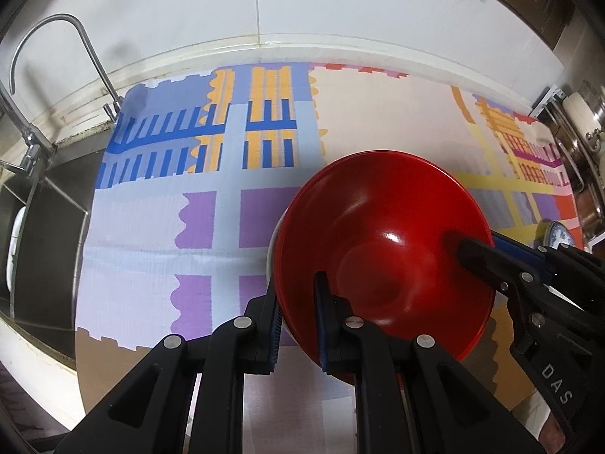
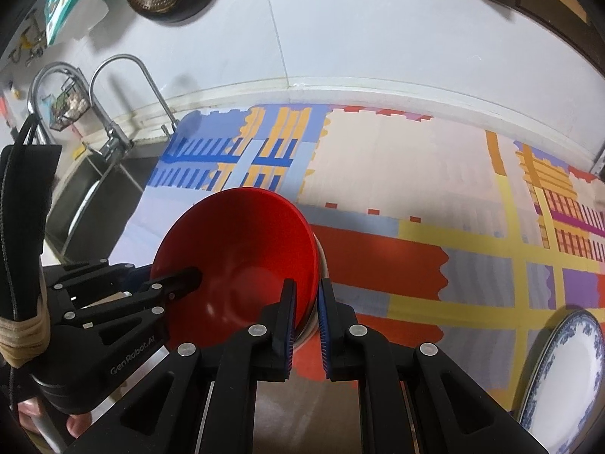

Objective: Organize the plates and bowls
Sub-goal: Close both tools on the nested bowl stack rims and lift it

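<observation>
Both tools grip the rim of the same red bowl [image 1: 382, 242]. The left gripper [image 1: 297, 310] has its blue-padded fingers closed to a narrow gap straddling the near-left wall of the bowl, one finger inside and one outside; the right gripper [image 2: 304, 321] clamps the opposite side in the same way, its jaws almost together on the rim. Sharing the load on two sides probably keeps the wide, shallow bowl level and stops it from pivoting in a single pinch. The red bowl looks nested on something pale, whose white edge [image 1: 273, 242] peeks out beneath its left side; whether that is a bowl or a plate I cannot tell. Around the bowl, the patterned mat [image 1: 151, 227] lies bare to its left and behind it, offering plenty of room to shift. Further left of the bowl the mat ends at the sink [image 1: 45, 227] with its faucet [image 1: 56, 60], a drop worth avoiding. Right of the bowl lies a blue-and-white plate [image 2: 563, 374], near the mat's front edge.
</observation>
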Tool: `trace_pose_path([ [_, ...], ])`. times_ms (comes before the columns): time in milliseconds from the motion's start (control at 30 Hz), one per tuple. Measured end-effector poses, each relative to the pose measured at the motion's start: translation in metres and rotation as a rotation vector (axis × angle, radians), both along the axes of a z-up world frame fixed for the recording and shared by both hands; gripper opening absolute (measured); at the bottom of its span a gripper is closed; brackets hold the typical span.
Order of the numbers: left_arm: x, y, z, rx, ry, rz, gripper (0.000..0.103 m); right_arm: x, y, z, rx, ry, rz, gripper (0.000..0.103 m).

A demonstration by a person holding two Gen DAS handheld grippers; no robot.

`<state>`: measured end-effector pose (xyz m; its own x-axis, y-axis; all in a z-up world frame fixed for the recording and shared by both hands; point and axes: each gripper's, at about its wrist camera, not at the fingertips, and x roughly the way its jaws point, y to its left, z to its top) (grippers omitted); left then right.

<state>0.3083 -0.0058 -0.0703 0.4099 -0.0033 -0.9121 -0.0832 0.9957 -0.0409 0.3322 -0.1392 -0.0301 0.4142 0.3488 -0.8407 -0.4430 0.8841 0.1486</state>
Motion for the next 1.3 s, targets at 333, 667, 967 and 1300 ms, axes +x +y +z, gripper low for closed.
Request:
trace_pose_path([
  [333,0.000,-0.003,0.000,0.027,-0.015,-0.021,0.033,-0.002,0.007,-0.007,-0.044,-0.015,0.022,0.013],
  [667,-0.001,-0.008,0.016,0.085,-0.086,-0.045,0.052,-0.009,0.007,-0.005,-0.058,-0.049,0.030,0.025],
  [967,-0.005,-0.006,0.025,0.048,-0.110,-0.041,0.054,-0.010,-0.007,0.013,-0.007,-0.081,-0.029,0.033],
  [1300,-0.008,0.012,0.005,0.063,-0.071,0.004,0.057,-0.004,-0.012,0.004,0.015,-0.051,-0.113,0.033],
])
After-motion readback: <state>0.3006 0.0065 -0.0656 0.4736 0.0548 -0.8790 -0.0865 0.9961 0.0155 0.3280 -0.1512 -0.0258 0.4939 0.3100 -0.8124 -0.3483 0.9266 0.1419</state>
